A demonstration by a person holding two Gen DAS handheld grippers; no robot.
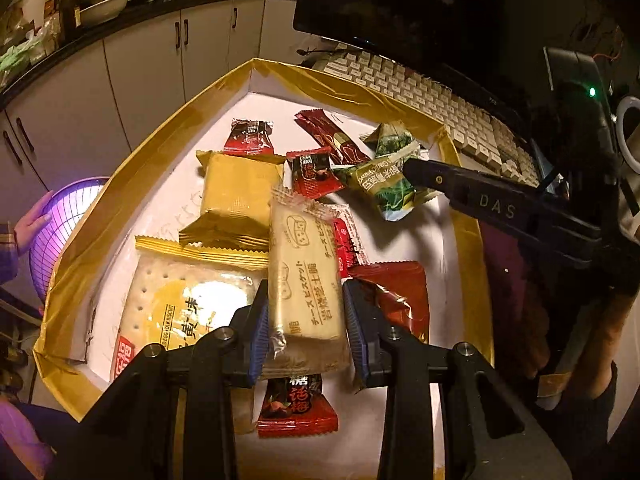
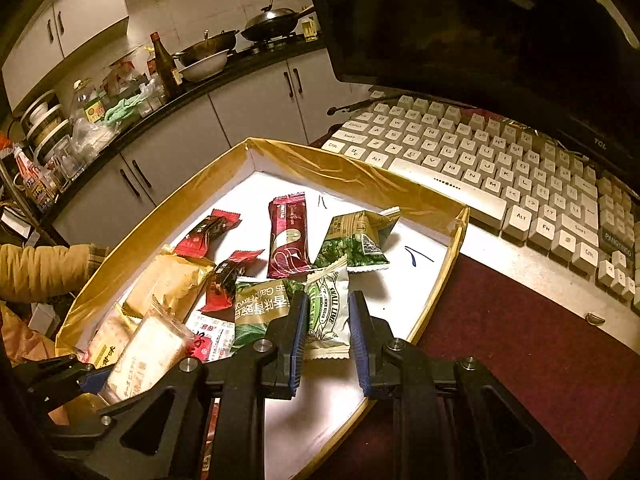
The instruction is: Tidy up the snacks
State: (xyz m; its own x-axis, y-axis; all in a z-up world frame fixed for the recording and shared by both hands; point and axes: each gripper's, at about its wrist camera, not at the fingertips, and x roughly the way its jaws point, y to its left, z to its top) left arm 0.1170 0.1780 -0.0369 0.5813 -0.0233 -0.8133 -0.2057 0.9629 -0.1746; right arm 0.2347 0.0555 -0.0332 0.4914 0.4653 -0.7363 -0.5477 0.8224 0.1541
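My left gripper [image 1: 306, 320] is shut on a cream cheese-biscuit packet [image 1: 308, 276], its blue pads pressing both long sides above the white tray with a gold-taped rim [image 1: 160, 140]. The same packet [image 2: 148, 352] shows at the lower left of the right wrist view. My right gripper [image 2: 328, 320] is shut on a small white-and-green lime candy packet [image 2: 328, 316] over the tray's right part [image 2: 360, 172]. A green packet with white lettering [image 2: 260, 308] rests against its left finger. In the left wrist view that green packet [image 1: 384, 184] hangs at the right gripper's [image 1: 416, 172] tip.
Several snacks lie in the tray: a yellow packet [image 1: 240, 196], an egg-yolk biscuit pack [image 1: 188, 304], red candy packets [image 1: 316, 172], a dark red bar [image 2: 286, 236], a green pyramid pack [image 2: 356, 240]. A keyboard [image 2: 500, 160] borders the tray. A hand touches a purple basket [image 1: 60, 232] at left.
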